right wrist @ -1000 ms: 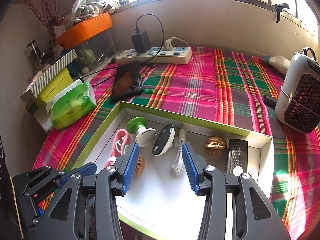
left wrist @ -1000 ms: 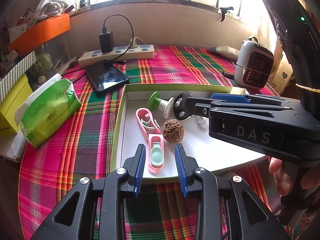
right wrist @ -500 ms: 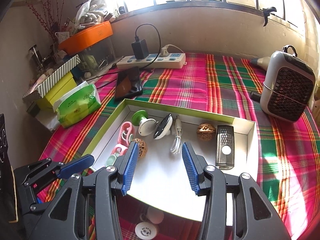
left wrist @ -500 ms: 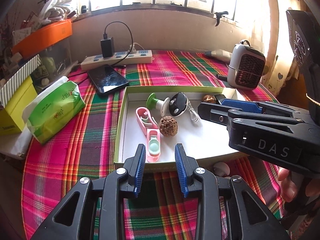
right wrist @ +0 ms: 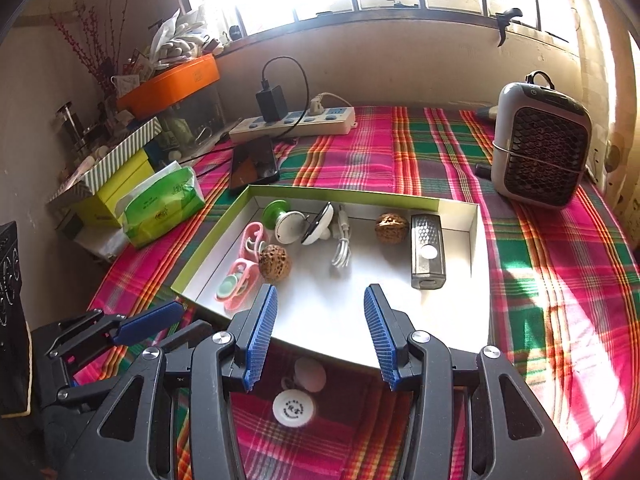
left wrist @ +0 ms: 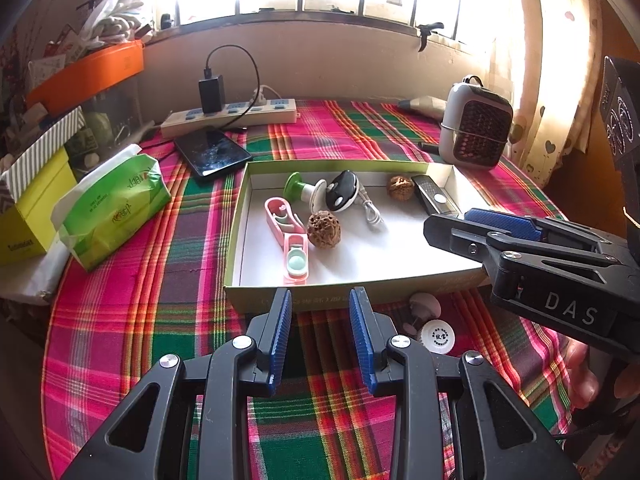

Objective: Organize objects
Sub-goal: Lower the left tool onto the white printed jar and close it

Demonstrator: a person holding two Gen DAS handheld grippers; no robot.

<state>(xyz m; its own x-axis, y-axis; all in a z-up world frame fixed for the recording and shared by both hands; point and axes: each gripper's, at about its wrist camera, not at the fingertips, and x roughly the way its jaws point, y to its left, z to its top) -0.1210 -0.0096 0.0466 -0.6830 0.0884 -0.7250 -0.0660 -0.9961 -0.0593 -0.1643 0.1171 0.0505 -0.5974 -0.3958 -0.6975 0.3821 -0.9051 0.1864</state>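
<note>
**A:** Going left to right: left gripper has its jaws spread on nothing, hanging over the plaid table just short of the tray. Right gripper, same, spread and empty. The white cap sits outside the tray by its near edge, so it's easy to forget or to nudge off the table.

**B:** Yeah, a second ago both sat closer in over the tray; they've backed off and the cap only shows now.

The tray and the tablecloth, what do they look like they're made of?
Tray: likely cardboard, matte white inside, green outside; thin, straight, folded-looking walls. Tablecloth: woven fabric, matte plaid in pink, green and orange; it drapes softly over the table edge.
</note>
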